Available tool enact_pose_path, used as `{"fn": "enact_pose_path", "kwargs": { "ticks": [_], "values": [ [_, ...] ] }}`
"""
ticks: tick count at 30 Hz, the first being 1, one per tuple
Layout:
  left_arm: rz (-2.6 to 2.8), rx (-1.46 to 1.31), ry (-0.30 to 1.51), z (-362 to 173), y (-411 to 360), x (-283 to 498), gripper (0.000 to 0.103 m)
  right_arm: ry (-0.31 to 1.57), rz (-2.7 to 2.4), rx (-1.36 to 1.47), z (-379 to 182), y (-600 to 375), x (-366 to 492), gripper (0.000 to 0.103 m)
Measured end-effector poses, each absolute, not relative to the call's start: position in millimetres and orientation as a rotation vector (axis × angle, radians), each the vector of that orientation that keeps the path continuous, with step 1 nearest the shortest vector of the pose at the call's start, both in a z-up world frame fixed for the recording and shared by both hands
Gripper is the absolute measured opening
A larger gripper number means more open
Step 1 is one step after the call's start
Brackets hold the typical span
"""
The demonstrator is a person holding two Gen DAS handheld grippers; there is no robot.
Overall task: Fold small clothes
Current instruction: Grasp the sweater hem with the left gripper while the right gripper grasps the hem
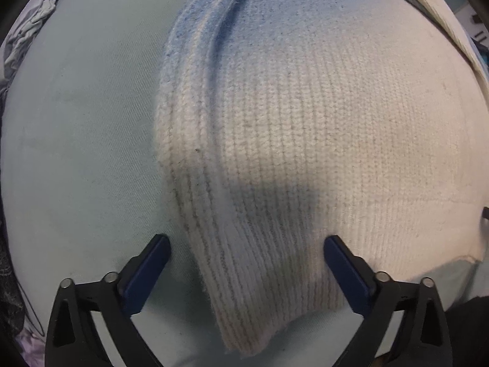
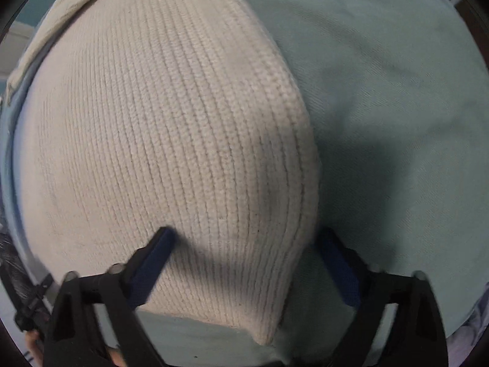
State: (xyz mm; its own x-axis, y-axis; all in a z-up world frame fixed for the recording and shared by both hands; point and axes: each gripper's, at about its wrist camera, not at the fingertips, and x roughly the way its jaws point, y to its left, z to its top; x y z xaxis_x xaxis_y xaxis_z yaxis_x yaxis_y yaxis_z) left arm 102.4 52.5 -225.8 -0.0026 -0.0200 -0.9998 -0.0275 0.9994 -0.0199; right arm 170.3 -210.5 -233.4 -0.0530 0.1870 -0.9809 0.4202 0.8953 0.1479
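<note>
A cream ribbed knit garment (image 1: 305, 128) lies flat on a pale green cloth surface (image 1: 79, 128); its far part fades to light blue. Its near left corner lies between the fingers of my left gripper (image 1: 247, 244), which is open wide just above it. In the right wrist view the same knit (image 2: 171, 128) fills the left half, and its near right corner lies between the fingers of my right gripper (image 2: 247, 244), also open wide. Neither gripper holds the cloth.
The pale green cloth (image 2: 397, 91) stretches to the right of the garment. Crumpled grey-blue fabric (image 1: 27, 30) lies at the far left edge. A cream cloth strip (image 1: 437, 9) runs along the far right.
</note>
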Motion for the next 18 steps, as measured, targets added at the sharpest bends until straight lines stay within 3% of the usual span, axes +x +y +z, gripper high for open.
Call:
{"fn": "enact_pose_path", "kwargs": {
  "ticks": [1,2,3,4,5,13,18],
  "values": [
    [-0.023,-0.041,1.567,-222.1,49.4,102.8,0.084,1.619,-0.2,0.461,-231.4,-207.6,174.7,0.066],
    [-0.055,-0.051,1.556,-217.2,45.8,103.4,0.061,1.604,-0.201,0.438,-228.0,-202.3,179.7,0.058],
    [-0.078,-0.061,1.547,-211.0,41.6,104.0,0.032,1.587,-0.203,0.423,-223.7,-199.0,183.7,0.04],
    [-0.096,-0.076,1.535,-206.0,39.9,104.2,0.02,1.571,-0.208,0.419,-220.5,-198.8,186.7,0.018],
    [-0.104,-0.106,1.529,-203.5,41.7,106.3,0.012,1.548,-0.195,0.443,-217.7,-200.9,188.8,0.006],
    [-0.277,-0.364,1.318,-131.5,62.7,101.4,0.009,1.238,0.022,0.787,-177.2,-224.2,207.4,0.006],
    [-0.335,-0.399,1.177,-82.5,68.9,90.6,0.008,1.028,0.09,0.843,-130.8,-219.3,187.0,0.005]
  ]
}}
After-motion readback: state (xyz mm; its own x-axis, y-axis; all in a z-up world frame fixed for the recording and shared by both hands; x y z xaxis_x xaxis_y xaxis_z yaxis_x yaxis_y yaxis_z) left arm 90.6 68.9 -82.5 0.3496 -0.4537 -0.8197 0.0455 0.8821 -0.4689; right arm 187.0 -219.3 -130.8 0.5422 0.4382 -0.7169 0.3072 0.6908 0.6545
